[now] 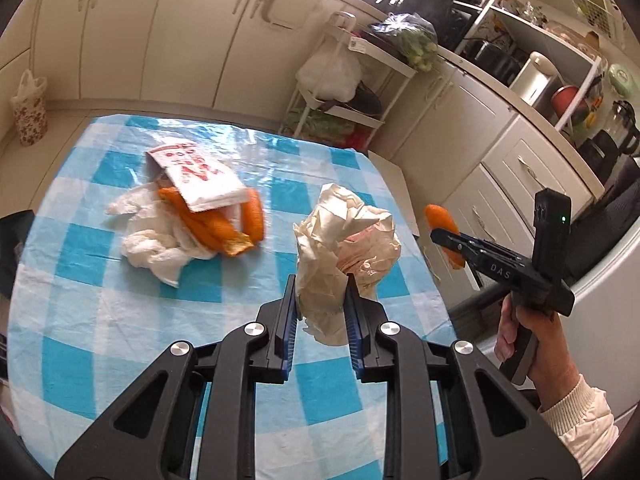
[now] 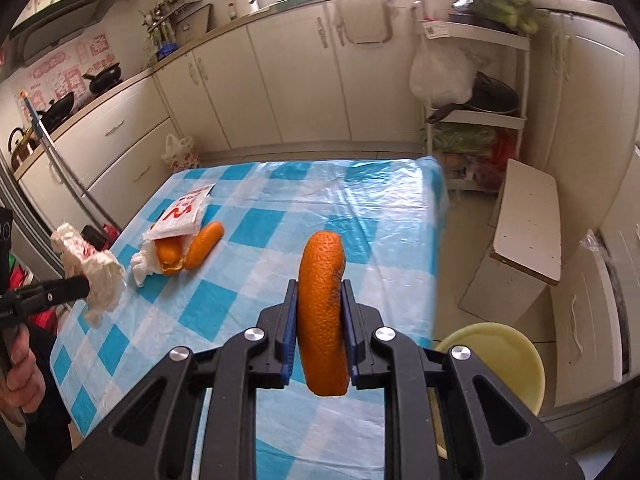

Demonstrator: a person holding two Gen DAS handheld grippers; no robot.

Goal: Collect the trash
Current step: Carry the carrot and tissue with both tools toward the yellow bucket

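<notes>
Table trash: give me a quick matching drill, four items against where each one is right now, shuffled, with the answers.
Items:
1. crumpled paper
2. orange peel
3. printed packet
4. yellow bin

Places:
A. lying on the peel pile on the table
B. held in the right gripper
C. on the floor past the table edge
D. held in the left gripper

Pairs: 1-D, 2-B, 3-A, 4-C
</notes>
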